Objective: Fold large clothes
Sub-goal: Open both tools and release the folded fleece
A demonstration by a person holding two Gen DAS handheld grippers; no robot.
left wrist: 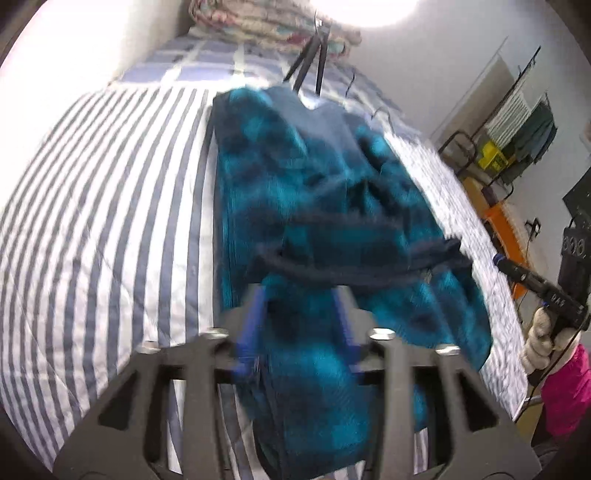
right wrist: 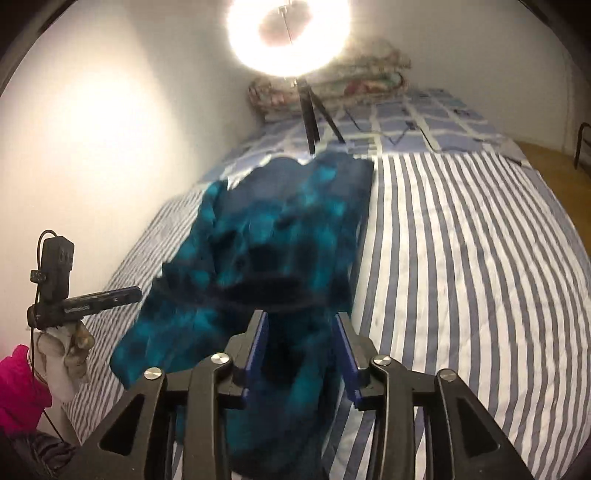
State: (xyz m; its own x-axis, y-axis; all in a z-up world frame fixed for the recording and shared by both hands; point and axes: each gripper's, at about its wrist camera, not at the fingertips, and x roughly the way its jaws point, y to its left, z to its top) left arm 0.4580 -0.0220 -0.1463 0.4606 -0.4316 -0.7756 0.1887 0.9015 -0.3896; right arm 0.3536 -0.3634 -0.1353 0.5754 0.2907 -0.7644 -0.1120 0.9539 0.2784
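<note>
So there's this big teal-and-navy mottled garment, soft fleecy-looking fabric (left wrist: 332,192), lying lengthwise along the middle of a bed with a blue-and-white striped cover (left wrist: 110,221), part folded over itself and pretty rumpled, with a dark navy hem band (left wrist: 354,269) running across it near the grippers. Its near end spills toward the foot edge of the bed, the far end reaches to where the stripes give way to a blue-and-white checked sheet (right wrist: 424,118). The left gripper (left wrist: 301,314) has its blue-padded fingers (left wrist: 255,317) spread apart with the teal fabric showing between them; the right gripper (right wrist: 301,339) looks the same, blue pads (right wrist: 258,339) apart, cloth in the gap. Honestly both shots are smeared, so I can't swear the pads aren't brushing the fabric, but neither looks clamped on it. In the left wrist view you can see the other gripper out by the right edge of the bed, held by a hand in a whitish knitted glove (left wrist: 539,343) with a bright pink sleeve (left wrist: 569,391). Up at the head end there's a pile of floral patterned bedding (right wrist: 351,85) against the wall, and a glowing ring light (right wrist: 290,33) on a small black tripod (right wrist: 314,114) standing on the checked sheet, just past the garment's far end.
</note>
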